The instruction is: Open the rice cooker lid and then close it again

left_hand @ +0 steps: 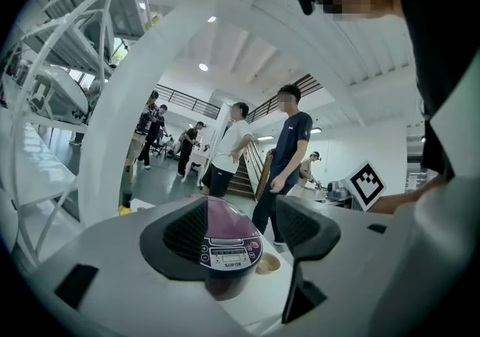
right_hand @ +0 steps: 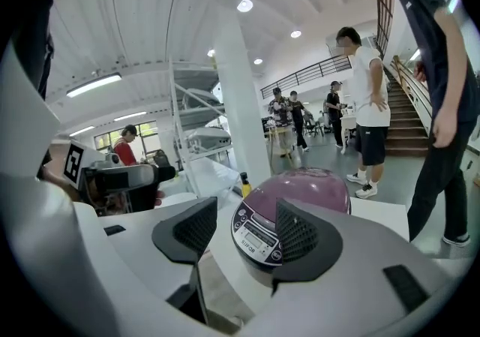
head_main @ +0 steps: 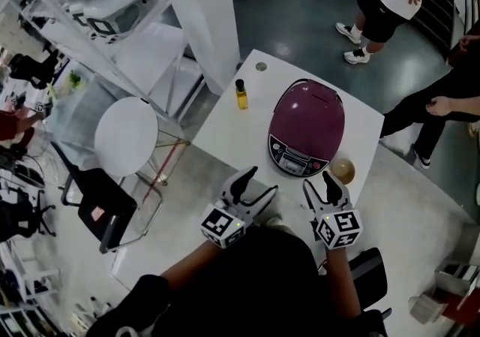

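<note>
Nearest, the left hand-held gripper [head_main: 261, 182] and the right hand-held gripper [head_main: 321, 184] hover with jaws apart, gripping nothing, near the rounded glossy purple rice cooker [head_main: 307, 121]. Its domed lid is shut. Its grey control panel faces near, at the right of the white worktop [head_main: 225, 133].

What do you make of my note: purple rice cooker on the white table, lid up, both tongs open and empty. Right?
Wrong on the lid: the head view shows the purple rice cooker closed, lid down, on the white table. The left tongs and right tongs are indeed open and empty.
</note>
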### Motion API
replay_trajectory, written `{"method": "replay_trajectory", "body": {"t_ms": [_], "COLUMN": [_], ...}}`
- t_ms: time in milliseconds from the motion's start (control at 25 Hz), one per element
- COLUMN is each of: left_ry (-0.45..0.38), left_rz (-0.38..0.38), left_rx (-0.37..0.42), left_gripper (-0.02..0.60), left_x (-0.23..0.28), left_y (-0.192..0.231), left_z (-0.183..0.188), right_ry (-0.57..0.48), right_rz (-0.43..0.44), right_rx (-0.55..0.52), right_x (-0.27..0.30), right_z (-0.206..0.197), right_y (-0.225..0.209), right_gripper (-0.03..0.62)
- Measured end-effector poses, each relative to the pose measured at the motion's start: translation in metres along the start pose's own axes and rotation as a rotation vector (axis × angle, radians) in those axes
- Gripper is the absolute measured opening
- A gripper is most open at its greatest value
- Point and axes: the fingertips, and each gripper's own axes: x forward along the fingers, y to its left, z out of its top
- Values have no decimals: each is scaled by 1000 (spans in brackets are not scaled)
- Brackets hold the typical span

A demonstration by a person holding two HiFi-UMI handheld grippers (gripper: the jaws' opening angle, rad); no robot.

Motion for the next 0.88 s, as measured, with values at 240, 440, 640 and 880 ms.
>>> {"method": "replay_trajectory", "body": {"t_ms": [240,440,640,880], "left_ry": [-37,-25,-46,-30], "left_rz": [-62,-94,-116,-132], "left_rx": [2,3,-17,-27], "left_gripper": [264,264,264,264], "left_x": [11,15,9,9], "left_y": [7,14,25,41], "left_z": [12,17,19,18], "right_ry": [31,87,174,249], "right_rz": [-5,-22,-46,-84], "right_rx": [-39,-71,-91,-85], "right_x": [26,48,71,92], "right_z": [5,-1,-20,-34], "right_y": [5,4,-3,-22], "right_gripper": [80,12,3,0]}}
